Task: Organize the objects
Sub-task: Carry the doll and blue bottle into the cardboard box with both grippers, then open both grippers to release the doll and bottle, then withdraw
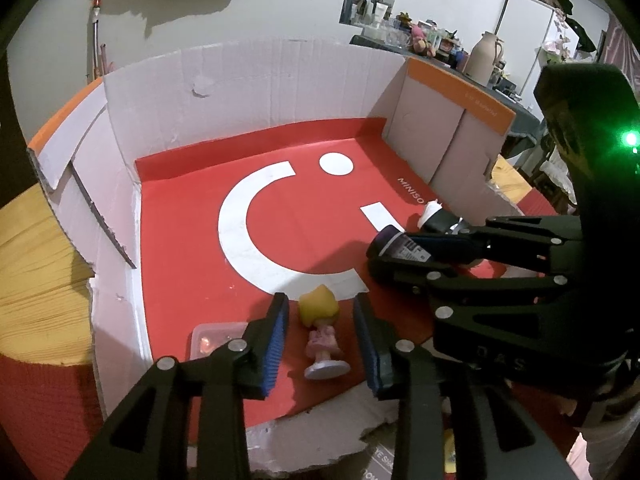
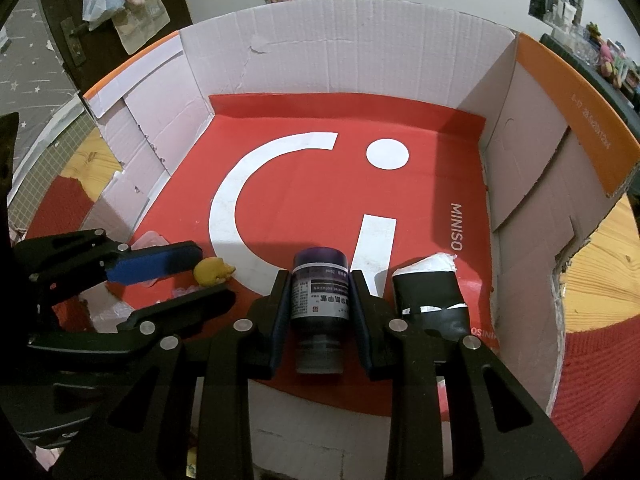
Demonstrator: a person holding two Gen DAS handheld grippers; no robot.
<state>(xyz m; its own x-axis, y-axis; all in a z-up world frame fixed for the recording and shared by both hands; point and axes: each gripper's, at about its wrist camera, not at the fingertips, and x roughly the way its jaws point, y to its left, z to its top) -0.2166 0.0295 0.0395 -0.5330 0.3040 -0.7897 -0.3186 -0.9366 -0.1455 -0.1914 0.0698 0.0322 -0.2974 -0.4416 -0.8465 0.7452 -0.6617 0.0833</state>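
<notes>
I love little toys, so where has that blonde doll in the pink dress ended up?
In the left wrist view the doll lies on the box's red liner between the open left gripper fingers, with a clear plastic case just to its left.

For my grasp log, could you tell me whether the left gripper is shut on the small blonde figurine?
No: the small blonde figurine lies untouched between the open left gripper.

Both wrist views are fairly dim, with a reddish-grey cast, and seem lit from above and behind. The grippers throw soft dark shadows onto the red sheet (image 1: 192,248) lining the cardboard box (image 2: 340,52). A green LED (image 1: 631,138) flares at the right edge of the left view. Fisheye bending curves the box walls, black vignette fills the corners, and the room beyond the far wall is soft
</notes>
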